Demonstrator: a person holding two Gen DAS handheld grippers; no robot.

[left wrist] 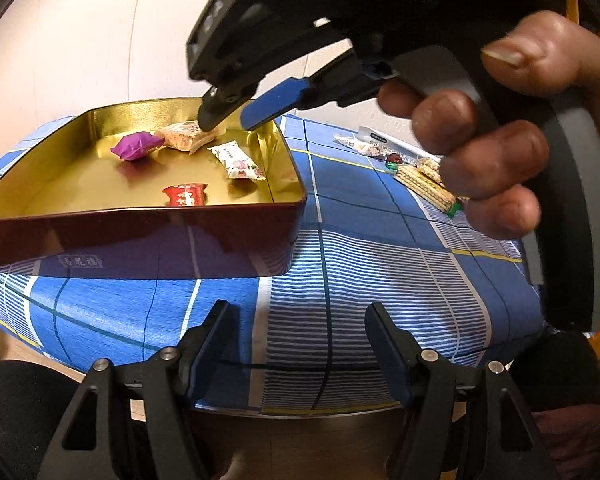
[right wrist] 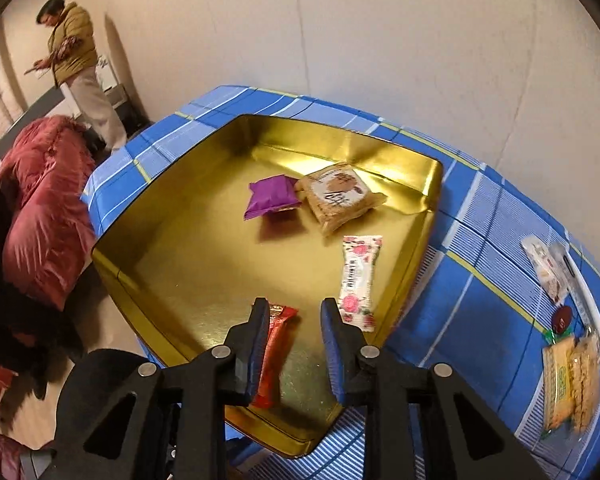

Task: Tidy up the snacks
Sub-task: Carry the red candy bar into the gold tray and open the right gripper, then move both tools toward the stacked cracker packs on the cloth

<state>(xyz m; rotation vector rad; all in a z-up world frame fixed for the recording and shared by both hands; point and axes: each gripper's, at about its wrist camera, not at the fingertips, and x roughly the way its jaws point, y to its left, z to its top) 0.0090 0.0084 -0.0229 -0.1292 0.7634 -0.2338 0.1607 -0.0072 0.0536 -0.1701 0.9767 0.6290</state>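
Looking along the right gripper (right wrist: pixel 295 312), we lose the near end of the red snack packet (right wrist: pixel 274 354) behind its left finger (right wrist: pixel 256 344), so we cannot tell whether that finger touches it. The print on the wrappers is too small to read. On the blue checked tablecloth (left wrist: pixel 340 272), the loose snacks (right wrist: pixel 568 384) are blurred at the frame edge in the right wrist view and partly covered by the person's hand (left wrist: pixel 496 148) in the left wrist view.

That hand wraps the right gripper's handle, and the tool tilts down over the far corner of the gold tin tray (right wrist: pixel 112 256). The left gripper (left wrist: pixel 296 324) sits low in front of the table edge, pointing down toward the cloth.

The right fingers stand a little apart with nothing pinched; the red packet lies on the tray floor under the gap. The left fingers stand well apart and hold nothing.

Inside the tray lie the purple packet (right wrist: pixel 272 200), the square biscuit pack (right wrist: pixel 338 196) touching it, the floral bar (right wrist: pixel 358 280) and the red packet. In the background, a person (right wrist: pixel 76 68) stands by the wall, beside a red quilted coat (right wrist: pixel 44 208).
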